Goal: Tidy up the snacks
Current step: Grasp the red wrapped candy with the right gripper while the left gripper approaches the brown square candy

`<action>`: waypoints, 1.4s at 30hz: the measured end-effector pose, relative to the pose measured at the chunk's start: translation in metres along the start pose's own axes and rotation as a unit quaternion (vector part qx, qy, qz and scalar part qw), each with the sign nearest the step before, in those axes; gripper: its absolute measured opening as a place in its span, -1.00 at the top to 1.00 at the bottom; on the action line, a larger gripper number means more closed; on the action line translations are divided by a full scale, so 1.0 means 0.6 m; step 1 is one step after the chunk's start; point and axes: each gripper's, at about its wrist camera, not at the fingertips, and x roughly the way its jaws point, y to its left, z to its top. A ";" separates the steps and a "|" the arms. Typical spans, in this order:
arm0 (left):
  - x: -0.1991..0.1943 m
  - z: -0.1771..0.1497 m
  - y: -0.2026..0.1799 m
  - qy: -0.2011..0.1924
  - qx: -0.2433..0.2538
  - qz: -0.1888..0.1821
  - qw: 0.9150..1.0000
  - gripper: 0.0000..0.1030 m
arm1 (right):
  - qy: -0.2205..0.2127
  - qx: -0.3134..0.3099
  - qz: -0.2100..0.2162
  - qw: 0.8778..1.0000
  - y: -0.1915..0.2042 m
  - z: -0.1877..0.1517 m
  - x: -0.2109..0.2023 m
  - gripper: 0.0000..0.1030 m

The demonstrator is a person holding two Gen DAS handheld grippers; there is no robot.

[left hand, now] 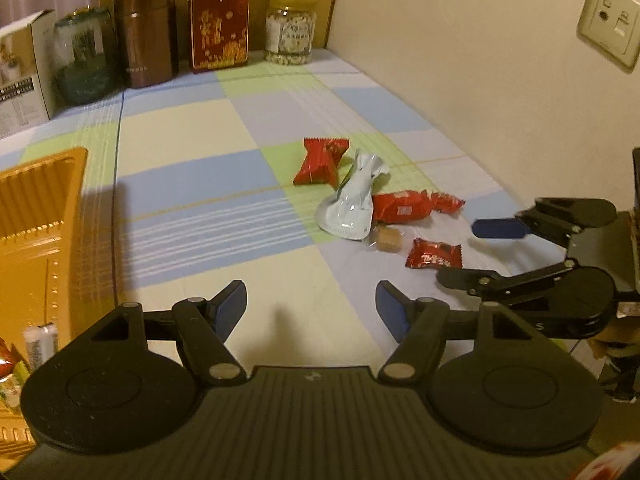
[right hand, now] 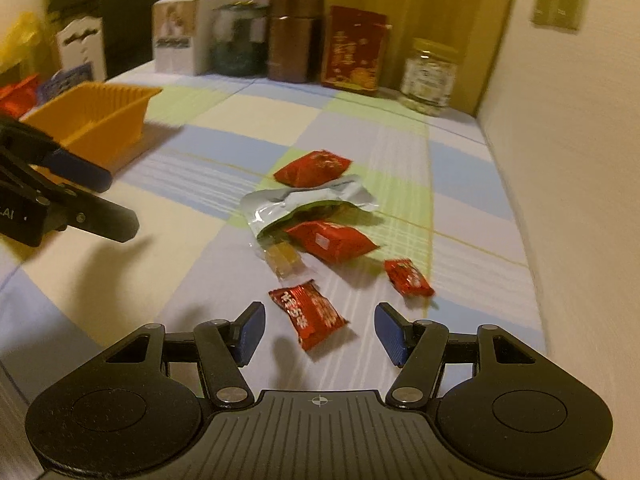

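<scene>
Right gripper (right hand: pixel 320 334) stood over the checked cloth (right hand: pixel 208 128), jaws apart, nothing between the pads. The nearest red candy (right hand: pixel 308 316) lay just ahead of its fingertips, slightly left of centre, flat on the cloth. Left gripper (left hand: pixel 310 312) was likewise open and empty, over bare cloth, well short of the pile.

Judgement: the step in hand looked like a right-hand pick of that nearest candy. To do it well, centre the wrapper between the pads, come down until the tips almost brush the cloth, and close across the wrapper's narrow side so the crimped ends do not slip out.

Further on: a small clear-wrapped amber sweet (right hand: pixel 282 260), a second small red candy (right hand: pixel 408 278) to the right, a larger red packet (right hand: pixel 332 240) partly under a silver pouch (right hand: pixel 304 200), and another red packet (right hand: pixel 312 168) beyond. The pouch overlapped its neighbours and could drag.

The orange tray (right hand: pixel 96 116) sat far left, probably the destination. Jars and boxes lined the back wall, clear of the work.
</scene>
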 end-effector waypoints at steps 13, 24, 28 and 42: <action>0.046 0.005 -0.003 0.008 -0.007 -0.024 1.000 -0.32 | 0.004 0.011 0.037 0.999 -0.013 0.000 0.041 0.49; 0.112 0.006 -0.063 0.000 0.021 -0.069 0.997 -0.09 | -0.017 0.178 -0.035 0.983 -0.061 -0.035 -0.021 0.50; 0.132 0.002 -0.081 -0.029 0.032 -0.052 0.998 -0.09 | -0.021 0.197 -0.050 0.979 -0.061 -0.049 -0.034 0.50; 0.157 0.002 -0.122 -0.053 0.093 -0.016 0.994 0.10 | -0.027 0.213 -0.077 0.974 -0.058 -0.062 -0.038 0.50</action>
